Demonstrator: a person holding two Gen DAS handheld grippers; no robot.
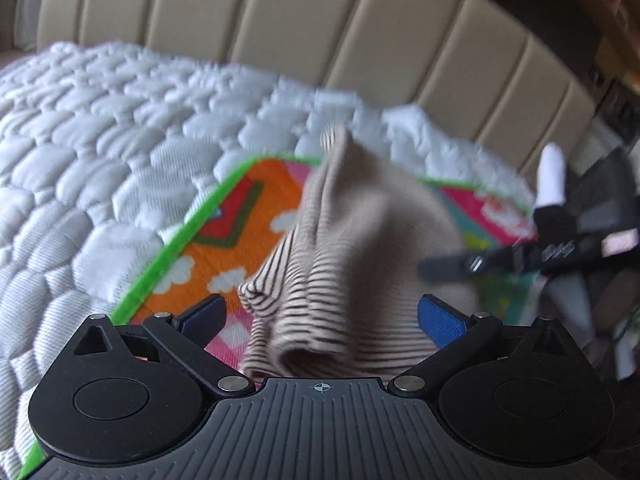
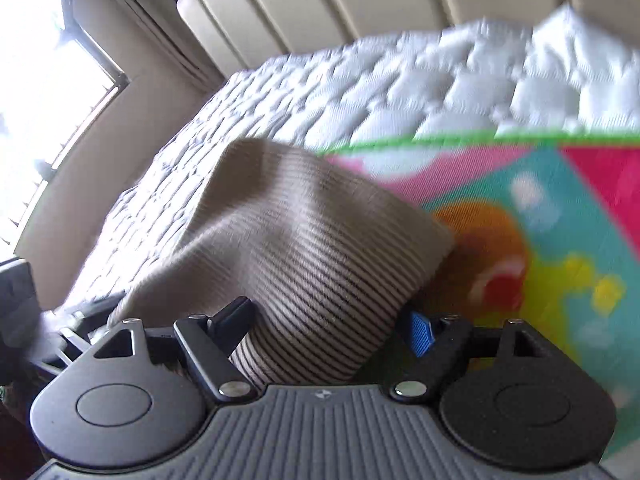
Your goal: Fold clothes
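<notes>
The striped garment (image 1: 352,264), a soft beige knit crossed by thin dark lines, hung bunched in rounded folds above the play mat (image 1: 240,216) on the bed. In the left wrist view it rose to a narrow peak, with a rolled, tube-like fold drooping just in front of the left gripper (image 1: 322,320). That gripper's jaws stood wide apart, their blue textured pads on either side of the cloth and not pressing it. Its black body showed ribbed moulding and round pivot discs.

In the right wrist view the garment (image 2: 304,248) draped as a broad, smooth dome between the jaws of the right gripper (image 2: 332,328). The dark left finger lay against the cloth, while the blue-padded right finger sat at the fabric's edge. Those jaws were also spread wide, and the cloth filled the gap between them; whether they clamped it could not be told.

The play mat had a smooth, glossy face in orange, pink, teal and yellow with white cloud shapes and a bright green border. Beneath it lay a white quilted mattress cover (image 1: 80,152), puffed into small pillowy blocks. Behind stood a cream padded headboard (image 1: 280,20) with vertical channels. Motion blur softened the edges.
</notes>
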